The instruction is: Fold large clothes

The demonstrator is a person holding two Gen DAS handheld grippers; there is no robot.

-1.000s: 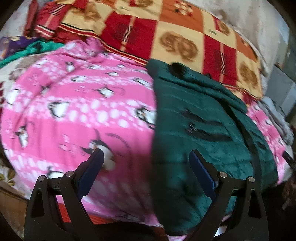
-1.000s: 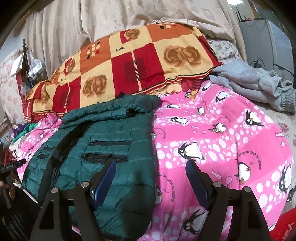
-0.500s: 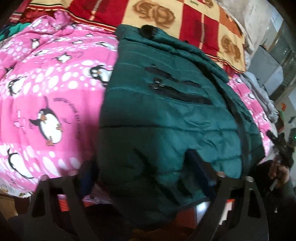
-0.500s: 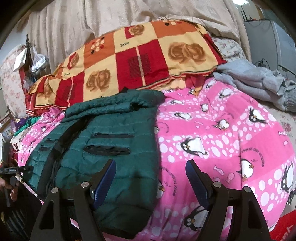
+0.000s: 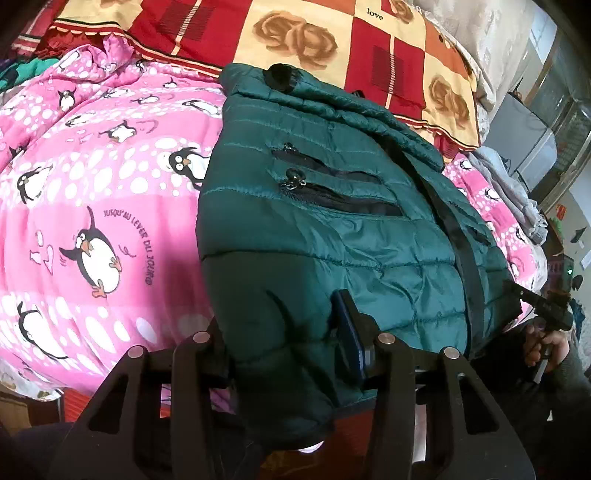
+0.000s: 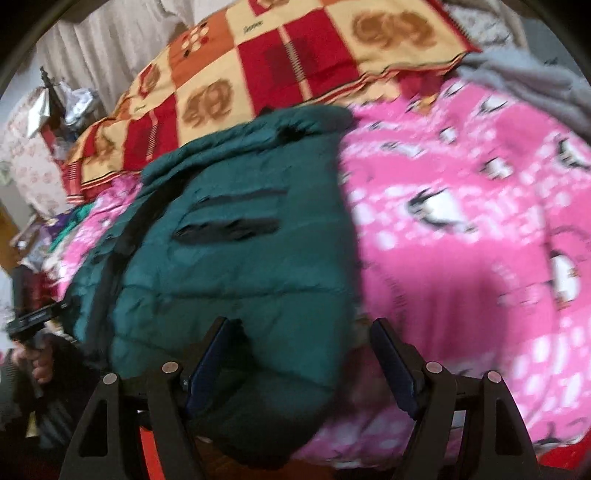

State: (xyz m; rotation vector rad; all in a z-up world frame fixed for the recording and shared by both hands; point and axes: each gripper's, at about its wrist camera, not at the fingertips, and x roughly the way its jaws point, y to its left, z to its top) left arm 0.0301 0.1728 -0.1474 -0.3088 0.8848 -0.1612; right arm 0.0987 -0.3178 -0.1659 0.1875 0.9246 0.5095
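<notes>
A dark green puffer jacket (image 5: 332,229) lies front up on a pink penguin blanket (image 5: 92,206), its collar at the far end. My left gripper (image 5: 280,317) is at the jacket's near left hem corner. Its jaws are closing, with the puffy fabric bunched between them; the right pad (image 5: 351,343) presses the fabric and the left finger is hidden behind it. In the blurred right wrist view the jacket (image 6: 229,258) has its near right corner between the fingers of my right gripper (image 6: 301,325). That gripper stands wide, jaws just starting to close, and its right pad (image 6: 391,369) is off the cloth.
A red, orange and cream checked blanket (image 5: 314,33) lies bunched behind the jacket. Grey clothes (image 6: 524,85) sit at the far right. A hand holding the other gripper (image 5: 546,310) shows at the right edge of the left wrist view, and likewise a hand (image 6: 37,354) at the left edge of the right wrist view.
The left gripper swung right from the pink blanket onto the jacket's hem corner and closed in on it. The right gripper dropped lower, bringing the jacket's right corner between its fingers.
</notes>
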